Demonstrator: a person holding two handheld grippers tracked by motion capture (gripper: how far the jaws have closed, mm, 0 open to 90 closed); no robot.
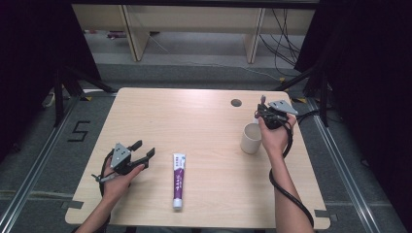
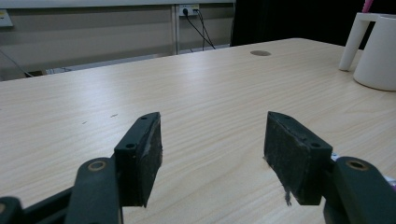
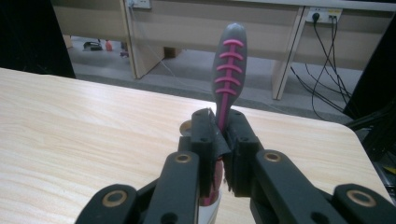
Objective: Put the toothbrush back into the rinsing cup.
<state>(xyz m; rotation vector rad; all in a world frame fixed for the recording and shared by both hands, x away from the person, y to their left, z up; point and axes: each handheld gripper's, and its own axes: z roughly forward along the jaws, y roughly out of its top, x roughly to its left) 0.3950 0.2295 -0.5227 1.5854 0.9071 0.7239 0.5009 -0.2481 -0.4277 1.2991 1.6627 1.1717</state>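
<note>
- Toothbrush (image 3: pixel 227 70) is pinched by its grey-and-pink handle in the right gripper (image 3: pixel 223 140), jaws clamped tight on it, up near the table's (image 1: pixel 204 121) far right corner.
- White cup (image 1: pixel 251 138) sits just beside that hand, toward the right edge.
- Left gripper (image 2: pixel 212 154) rests near the front left, jaws wide apart, nothing between them.
- Toothpaste tube (image 1: pixel 178 180) lies flat by the front edge, near the left gripper.

Floor marking (image 1: pixel 79 131) beside table reads "5".
</note>
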